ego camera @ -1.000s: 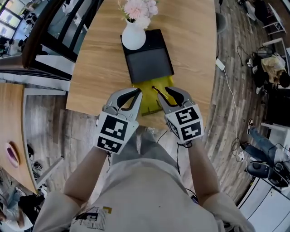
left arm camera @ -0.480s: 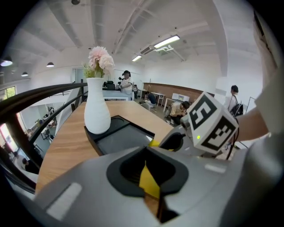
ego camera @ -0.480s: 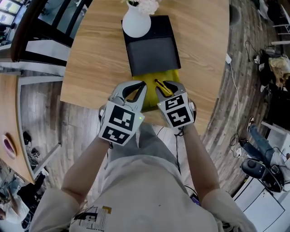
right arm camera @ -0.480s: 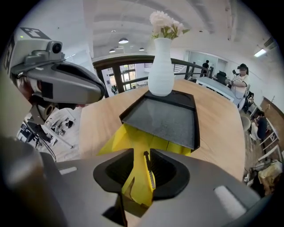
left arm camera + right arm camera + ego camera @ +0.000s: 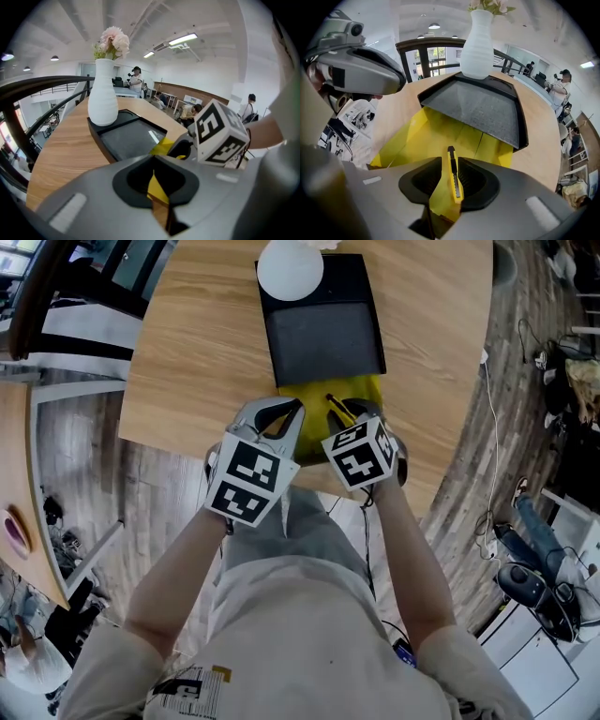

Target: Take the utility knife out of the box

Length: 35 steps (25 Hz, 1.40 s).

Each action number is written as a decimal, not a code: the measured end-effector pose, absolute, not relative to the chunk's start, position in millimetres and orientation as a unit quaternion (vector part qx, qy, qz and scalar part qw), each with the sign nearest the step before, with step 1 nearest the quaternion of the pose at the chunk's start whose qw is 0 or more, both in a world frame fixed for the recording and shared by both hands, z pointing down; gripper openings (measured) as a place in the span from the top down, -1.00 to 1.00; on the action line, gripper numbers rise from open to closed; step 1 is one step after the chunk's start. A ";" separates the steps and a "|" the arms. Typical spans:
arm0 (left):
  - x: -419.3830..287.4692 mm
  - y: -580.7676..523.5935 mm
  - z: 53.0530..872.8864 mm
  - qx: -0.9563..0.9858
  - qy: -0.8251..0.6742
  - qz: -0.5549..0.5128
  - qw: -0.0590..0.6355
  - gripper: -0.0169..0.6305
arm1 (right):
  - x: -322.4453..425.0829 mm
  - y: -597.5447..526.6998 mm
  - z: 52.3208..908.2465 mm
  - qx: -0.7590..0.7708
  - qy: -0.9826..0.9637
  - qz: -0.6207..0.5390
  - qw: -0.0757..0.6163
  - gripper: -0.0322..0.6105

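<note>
A yellow utility knife (image 5: 335, 409) (image 5: 453, 180) sticks out forward from my right gripper (image 5: 349, 415) (image 5: 437, 191), whose jaws are shut on its rear end. It hangs over the open yellow box (image 5: 364, 390) (image 5: 436, 136), which lies at the table's near edge, partly under a black tray (image 5: 323, 329). My left gripper (image 5: 294, 414) (image 5: 157, 187) sits at the box's left side, jaws closed with a strip of the yellow box (image 5: 161, 146) pinched in the seam. The right gripper's marker cube (image 5: 220, 131) shows close beside it.
A white vase (image 5: 290, 268) (image 5: 103, 101) (image 5: 478, 47) with flowers stands on the black tray's (image 5: 483, 108) far end. The wooden table (image 5: 197, 352) ends just below the grippers, with floor beyond. A dark railing runs at the far left. People stand in the background.
Both grippers have edged forward and closer together over the yellow box. The right gripper has rolled, tilting its cube, with the knife still in its jaws.
</note>
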<state>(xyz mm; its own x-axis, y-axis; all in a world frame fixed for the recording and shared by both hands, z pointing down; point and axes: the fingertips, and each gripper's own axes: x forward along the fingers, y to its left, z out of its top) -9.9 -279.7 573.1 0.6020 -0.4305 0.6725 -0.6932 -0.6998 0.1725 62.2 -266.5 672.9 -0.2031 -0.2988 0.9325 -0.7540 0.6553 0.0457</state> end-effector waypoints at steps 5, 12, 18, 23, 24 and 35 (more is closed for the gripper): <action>-7.8 -271.8 577.8 0.867 -0.321 0.311 0.221 0.94 | 68.8 -262.4 685.1 0.354 -0.732 0.219 0.540 0.55; -17.5 -273.0 581.8 0.861 -0.330 0.315 0.226 0.94 | 65.8 -258.9 691.1 0.353 -0.733 0.226 0.536 0.72; -22.6 -269.8 569.5 0.862 -0.337 0.312 0.217 0.94 | 68.5 -266.9 672.8 0.396 -0.740 0.202 0.505 0.72; -27.9 -277.1 546.8 0.864 -0.352 0.301 0.199 0.94 | 71.8 -274.3 635.5 0.418 -0.753 0.190 0.471 0.72; -28.0 -278.3 540.7 0.865 -0.353 0.298 0.195 0.94 | 71.5 -275.6 626.0 0.421 -0.759 0.184 0.462 0.72; -32.5 -286.7 432.1 0.884 -0.382 0.239 0.126 0.94 | 68.1 -272.6 493.8 0.462 -0.798 0.118 0.368 0.72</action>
